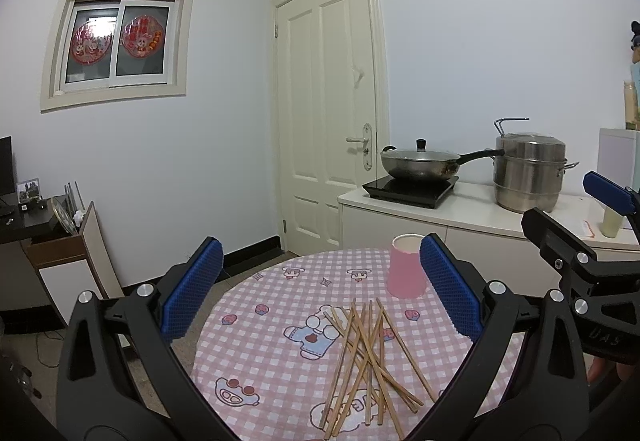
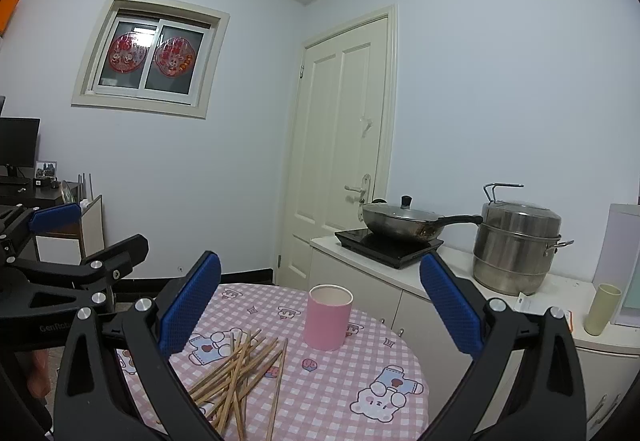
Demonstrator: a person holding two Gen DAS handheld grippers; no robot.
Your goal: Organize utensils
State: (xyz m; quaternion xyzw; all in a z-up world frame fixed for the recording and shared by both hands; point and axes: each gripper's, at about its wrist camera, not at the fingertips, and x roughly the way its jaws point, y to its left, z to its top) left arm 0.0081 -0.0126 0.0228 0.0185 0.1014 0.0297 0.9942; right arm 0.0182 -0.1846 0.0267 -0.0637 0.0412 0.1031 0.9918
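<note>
Chopsticks [image 1: 368, 357] piled loose at 6 o'clock on my left wrist view, pink cup [image 1: 406, 267] upright at 1 o'clock beyond them, left gripper [image 1: 320, 291] spread wide, empty. Right wrist view: right gripper [image 2: 320, 305] released too, chopsticks [image 2: 240, 373] at 7 o'clock, cup [image 2: 328, 317] dead centre on checked tablecloth [image 2: 340, 393].

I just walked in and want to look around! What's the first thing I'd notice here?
Probably the messy pile of wooden chopsticks lying crisscrossed on the round table with the pink checked cartoon tablecloth, with a pink cup standing upright just behind them. Both hand-held grippers, left and right, frame the scene, open and empty. Behind, a lidded wok and a shiny steel steamer pot sit on the white counter.
</note>
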